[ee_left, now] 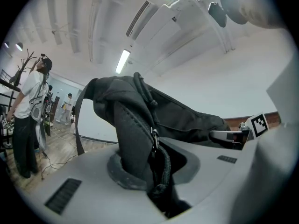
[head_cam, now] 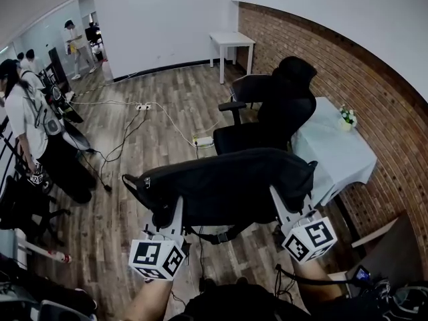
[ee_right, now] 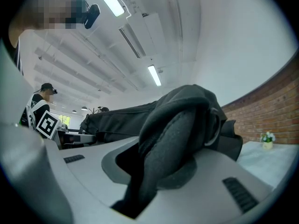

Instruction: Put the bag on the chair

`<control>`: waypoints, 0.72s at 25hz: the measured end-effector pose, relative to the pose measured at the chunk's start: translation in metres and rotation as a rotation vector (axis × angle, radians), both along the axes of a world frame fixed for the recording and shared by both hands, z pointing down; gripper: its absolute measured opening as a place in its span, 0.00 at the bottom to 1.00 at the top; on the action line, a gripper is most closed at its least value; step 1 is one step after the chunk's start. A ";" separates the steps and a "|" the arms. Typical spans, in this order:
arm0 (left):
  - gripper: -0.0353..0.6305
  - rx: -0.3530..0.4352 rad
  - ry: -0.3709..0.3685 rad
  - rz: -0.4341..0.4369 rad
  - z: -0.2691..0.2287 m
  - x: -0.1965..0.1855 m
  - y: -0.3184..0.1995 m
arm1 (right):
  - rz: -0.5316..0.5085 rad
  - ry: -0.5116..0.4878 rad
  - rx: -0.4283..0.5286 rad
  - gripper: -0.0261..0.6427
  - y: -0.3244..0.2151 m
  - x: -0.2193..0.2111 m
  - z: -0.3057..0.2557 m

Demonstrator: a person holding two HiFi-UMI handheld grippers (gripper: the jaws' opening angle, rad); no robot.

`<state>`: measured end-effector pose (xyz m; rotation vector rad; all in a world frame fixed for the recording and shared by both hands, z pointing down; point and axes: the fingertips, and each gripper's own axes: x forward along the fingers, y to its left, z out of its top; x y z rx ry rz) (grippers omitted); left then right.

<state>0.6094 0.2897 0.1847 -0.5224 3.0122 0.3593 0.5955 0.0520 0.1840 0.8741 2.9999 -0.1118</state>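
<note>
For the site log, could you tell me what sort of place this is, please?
Likely an office or lab room: a black office chair, a white table, and cables across the wood floor.

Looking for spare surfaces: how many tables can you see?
2. A white table stands at the far wall; a cloth-covered table stands along the brick wall, right of the black chair. More may be hidden.

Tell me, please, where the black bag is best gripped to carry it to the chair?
At its two ends, from the near long side. The bag is long and limp, so one middle grip would probably let it sag. The left gripper is shut on the zipper end and the right gripper on the padded fold.
</note>
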 end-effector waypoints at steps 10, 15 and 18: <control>0.17 0.004 -0.017 0.031 0.005 -0.008 0.033 | 0.022 -0.002 0.002 0.16 0.032 -0.004 0.008; 0.17 0.004 -0.014 0.023 0.007 -0.018 0.038 | 0.008 -0.003 0.008 0.16 0.037 -0.015 0.009; 0.17 -0.004 -0.019 0.008 0.005 -0.032 0.035 | -0.007 -0.007 -0.005 0.16 0.035 -0.032 0.008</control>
